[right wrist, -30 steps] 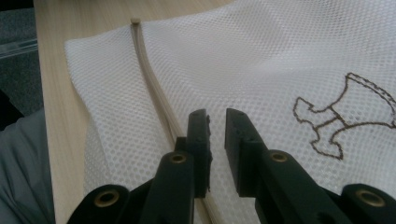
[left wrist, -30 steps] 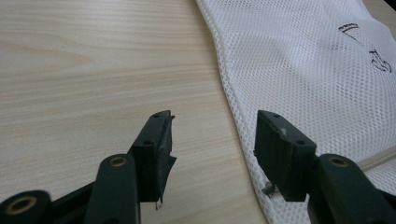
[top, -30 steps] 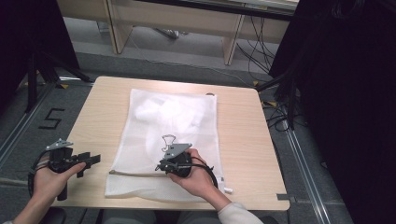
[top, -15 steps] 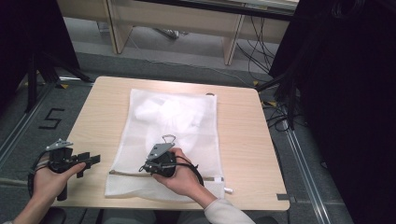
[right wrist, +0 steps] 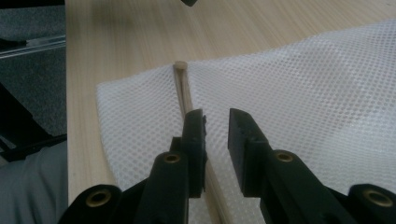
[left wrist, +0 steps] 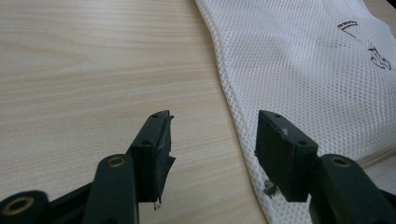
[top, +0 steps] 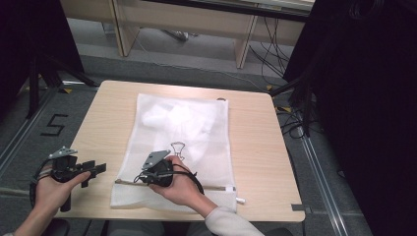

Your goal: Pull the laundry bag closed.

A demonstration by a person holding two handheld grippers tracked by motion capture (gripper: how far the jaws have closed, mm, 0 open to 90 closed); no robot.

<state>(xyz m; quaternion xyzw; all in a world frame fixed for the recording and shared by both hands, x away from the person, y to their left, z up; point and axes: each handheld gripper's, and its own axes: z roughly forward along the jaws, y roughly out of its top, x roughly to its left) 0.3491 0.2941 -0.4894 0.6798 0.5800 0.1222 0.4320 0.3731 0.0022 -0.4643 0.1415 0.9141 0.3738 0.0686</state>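
We take the white mesh bag (top: 177,147) to be the thing in hand: it lies flat on the wooden table (top: 255,147), its zipper (right wrist: 184,91) running along the edge nearest us. It looks light, soft and floppy, so it should sag and fold when lifted, and the open weave could snag on a jaw corner. The zipper strip, stiffer than the net, seems the best place to pinch; a small black drawing (left wrist: 369,46) marks the cloth farther in.

Our right gripper (right wrist: 216,128) hovers right over that zipper, jaws a narrow gap apart and closed on nothing, the zipper's end stop just ahead of it. Our left gripper (left wrist: 212,140) sits off the bag's side, jaws spread wide and empty, with the hem just under its right jaw and bare wood under the other.
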